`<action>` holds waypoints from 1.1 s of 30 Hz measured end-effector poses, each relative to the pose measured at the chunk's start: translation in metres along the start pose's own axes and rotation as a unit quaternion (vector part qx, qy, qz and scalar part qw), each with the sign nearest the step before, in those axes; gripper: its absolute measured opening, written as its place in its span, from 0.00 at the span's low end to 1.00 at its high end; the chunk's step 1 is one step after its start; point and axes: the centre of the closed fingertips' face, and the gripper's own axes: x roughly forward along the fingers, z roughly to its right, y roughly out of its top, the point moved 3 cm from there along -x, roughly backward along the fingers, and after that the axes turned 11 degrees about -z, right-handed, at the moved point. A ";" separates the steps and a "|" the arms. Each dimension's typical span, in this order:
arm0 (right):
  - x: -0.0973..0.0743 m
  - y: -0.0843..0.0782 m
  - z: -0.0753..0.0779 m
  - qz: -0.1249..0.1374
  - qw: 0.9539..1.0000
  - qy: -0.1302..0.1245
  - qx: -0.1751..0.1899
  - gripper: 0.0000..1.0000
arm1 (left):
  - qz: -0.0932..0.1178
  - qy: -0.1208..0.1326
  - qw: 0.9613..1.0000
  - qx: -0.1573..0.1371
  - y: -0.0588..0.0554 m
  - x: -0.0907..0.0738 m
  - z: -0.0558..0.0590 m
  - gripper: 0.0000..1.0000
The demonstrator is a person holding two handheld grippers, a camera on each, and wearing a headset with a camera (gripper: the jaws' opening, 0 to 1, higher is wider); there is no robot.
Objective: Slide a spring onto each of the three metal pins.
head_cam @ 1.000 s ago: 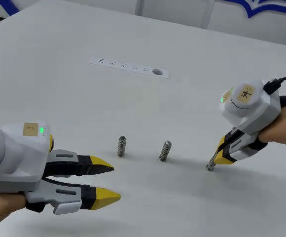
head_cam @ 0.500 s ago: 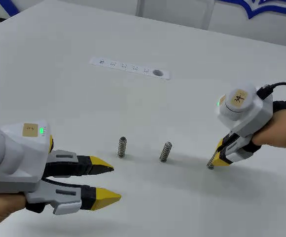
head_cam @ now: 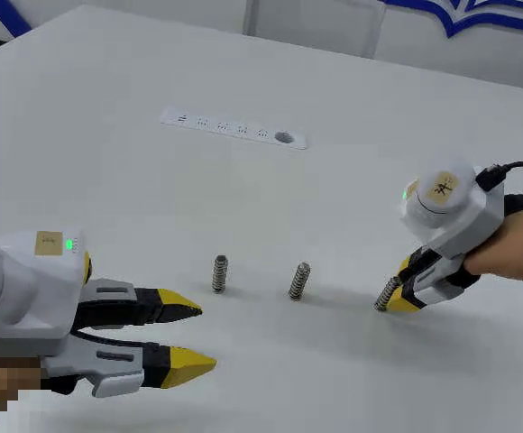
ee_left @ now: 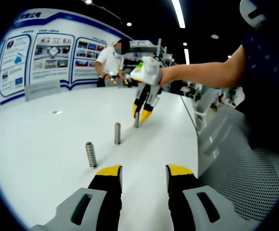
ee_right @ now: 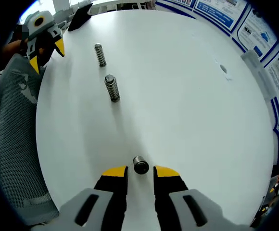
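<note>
Three springs stand on pins in a row on the white table (head_cam: 108,171): the left spring (head_cam: 219,272), the middle spring (head_cam: 299,280) and the right spring (head_cam: 387,293), which leans. My right gripper (head_cam: 399,301) is at the right spring's upper end. In the right gripper view that spring (ee_right: 140,165) shows end-on between the yellow fingertips (ee_right: 115,172), with a thin gap on each side. My left gripper (head_cam: 204,338) hovers open and holds nothing, short of the left spring (ee_left: 91,154). Beyond it I see the right gripper (ee_left: 142,115).
A white power strip (head_cam: 234,127) lies flat at the back of the table. A grey mesh chair (ee_right: 19,159) stands by the table's near edge. A person (ee_left: 111,62) stands far behind the table. Bare tabletop surrounds the pins.
My right gripper has dropped a little and tilted over the right spring. The left gripper keeps its place and stays open. The head camera has shifted slightly.
</note>
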 end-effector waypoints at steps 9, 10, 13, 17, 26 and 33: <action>-0.011 -0.006 -0.010 0.056 0.998 0.010 0.041 0.28 | 0.001 0.008 1.000 -0.009 -0.006 -0.005 -0.003 0.41; -0.013 -0.006 -0.013 0.066 0.997 0.014 0.048 0.29 | 0.001 0.009 1.000 -0.011 -0.007 -0.006 -0.005 0.42; -0.016 -0.008 -0.017 0.083 0.995 0.015 0.058 0.30 | 0.002 0.011 1.000 -0.015 -0.009 -0.007 -0.007 0.43; -0.023 -0.005 -0.023 0.117 0.990 0.012 0.072 0.31 | 0.001 0.014 1.000 -0.018 -0.010 -0.008 -0.010 0.44; -0.033 -0.008 -0.035 0.179 0.980 0.003 0.087 0.35 | 0.002 0.021 0.999 -0.026 -0.012 -0.012 -0.013 0.47; -0.036 -0.019 -0.044 0.234 0.967 0.003 0.100 0.39 | 0.002 0.027 0.999 -0.030 -0.013 -0.012 -0.015 0.51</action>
